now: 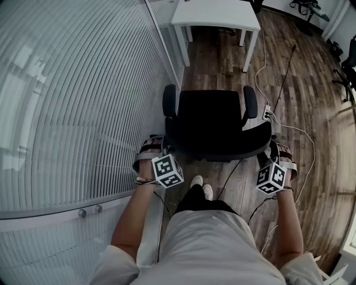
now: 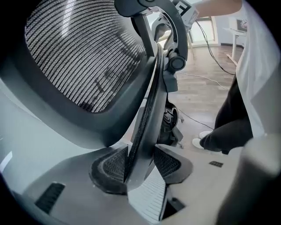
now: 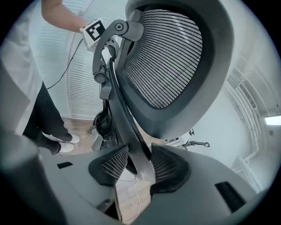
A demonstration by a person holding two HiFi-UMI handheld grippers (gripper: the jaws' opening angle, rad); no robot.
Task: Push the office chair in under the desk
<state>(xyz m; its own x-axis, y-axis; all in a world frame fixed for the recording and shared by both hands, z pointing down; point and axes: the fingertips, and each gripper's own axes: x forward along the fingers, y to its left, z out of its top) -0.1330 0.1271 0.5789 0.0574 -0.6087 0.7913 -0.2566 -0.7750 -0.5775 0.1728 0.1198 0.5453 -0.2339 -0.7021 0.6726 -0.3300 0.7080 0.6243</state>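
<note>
A black office chair [image 1: 214, 119] stands on the wood floor, its seat facing a white desk [image 1: 214, 14] at the far end. I stand behind it. My left gripper [image 1: 160, 146] holds the left edge of the backrest, my right gripper [image 1: 273, 149] the right edge. In the left gripper view the mesh backrest [image 2: 83, 57] fills the top, and the left gripper [image 2: 139, 165] is shut on its rim. In the right gripper view the backrest [image 3: 171, 57] rises the same way, its rim clamped in my right gripper [image 3: 139, 165].
A glass wall with slatted blinds [image 1: 72, 100] runs close along the chair's left side. A power strip [image 1: 268, 114] and white cables lie on the floor to the right of the chair. My feet [image 1: 201, 186] are just behind the chair's base. Dark equipment [image 1: 308, 8] stands at the far right.
</note>
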